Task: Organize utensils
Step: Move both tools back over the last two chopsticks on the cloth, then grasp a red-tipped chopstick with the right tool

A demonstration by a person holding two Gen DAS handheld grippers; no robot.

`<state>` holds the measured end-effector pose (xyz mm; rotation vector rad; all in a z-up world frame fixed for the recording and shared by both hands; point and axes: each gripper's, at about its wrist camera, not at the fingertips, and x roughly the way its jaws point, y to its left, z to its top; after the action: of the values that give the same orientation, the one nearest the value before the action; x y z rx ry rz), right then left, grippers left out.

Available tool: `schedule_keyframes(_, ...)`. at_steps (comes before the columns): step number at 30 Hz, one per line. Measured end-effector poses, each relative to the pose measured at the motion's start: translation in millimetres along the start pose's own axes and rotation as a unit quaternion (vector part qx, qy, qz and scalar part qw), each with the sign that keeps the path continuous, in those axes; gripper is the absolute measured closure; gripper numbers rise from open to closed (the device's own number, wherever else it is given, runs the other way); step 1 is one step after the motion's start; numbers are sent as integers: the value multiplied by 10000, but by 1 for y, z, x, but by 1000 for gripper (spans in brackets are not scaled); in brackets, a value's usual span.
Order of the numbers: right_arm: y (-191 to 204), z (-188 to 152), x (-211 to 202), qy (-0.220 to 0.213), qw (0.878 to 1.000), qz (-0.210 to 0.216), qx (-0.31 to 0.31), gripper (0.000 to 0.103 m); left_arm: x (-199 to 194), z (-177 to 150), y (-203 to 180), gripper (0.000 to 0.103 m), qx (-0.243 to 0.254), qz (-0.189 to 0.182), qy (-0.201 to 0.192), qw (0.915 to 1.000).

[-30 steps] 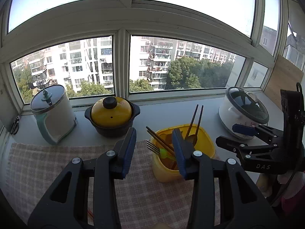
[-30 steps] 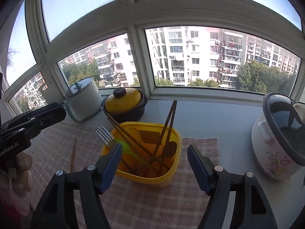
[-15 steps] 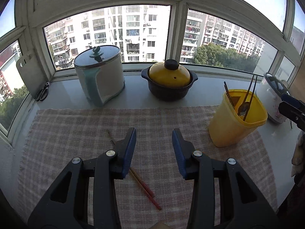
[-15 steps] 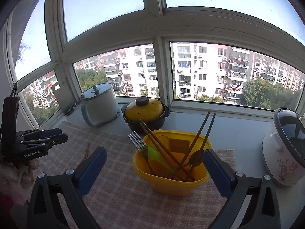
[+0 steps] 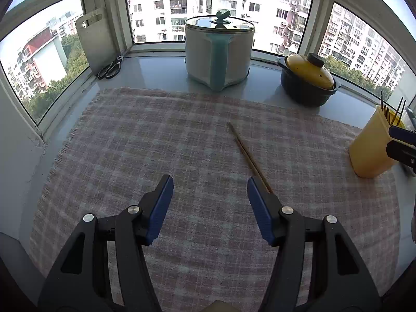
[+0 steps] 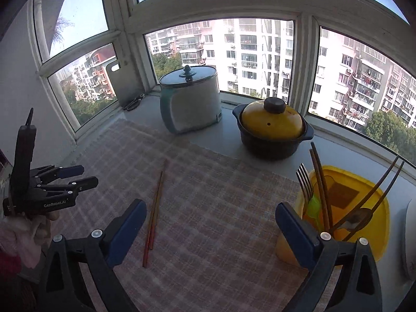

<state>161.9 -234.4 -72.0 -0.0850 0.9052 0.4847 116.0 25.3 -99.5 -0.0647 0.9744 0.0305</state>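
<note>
The cloth (image 5: 182,143) is checked pink and grey. The utensil holder (image 6: 374,195) is yellow; the pot (image 6: 271,135) is dark with a yellow lid.

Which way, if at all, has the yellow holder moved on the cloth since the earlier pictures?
No. In the right wrist view the yellow holder stands at the cloth's far right edge, in front of the yellow-lidded pot, as before; only the cameras swung.
</note>
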Motion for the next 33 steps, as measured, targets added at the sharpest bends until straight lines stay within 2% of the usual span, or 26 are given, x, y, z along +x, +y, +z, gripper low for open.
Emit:
schedule_keyframes(1, 4, 1, 13, 159, 9998, 126, 10, 18, 1, -3, 4, 42, -53, -8, 20, 10000)
schedule_keyframes(5, 19, 0, 64, 844, 9940, 689, 92, 34, 5, -17, 16, 42, -263, -24, 102, 9996)
schedule_keyframes(7, 28, -2, 88, 1177, 9887, 921, 94, 50, 7, -24, 23, 42, -397, -58, 140, 9991)
schedule_keyframes(13, 52, -7, 140, 1850, 9755, 1194, -26, 66, 15, -43, 38, 42, -638, -137, 301, 9974)
schedule_keyframes(20, 57, -5, 173, 2252, 9678, 1121, -75, 75, 21, -56, 46, 42, -802, -176, 346, 9960)
schedule_keyframes(28, 66, -3, 186, 2424, 9656, 885, -332, 84, 24, -60, 52, 42, -935, -219, 355, 9947)
schedule_keyframes(33, 65, -3, 189, 2471, 9643, 863, -394, 84, 25, -58, 54, 42, -979, -238, 337, 9943)
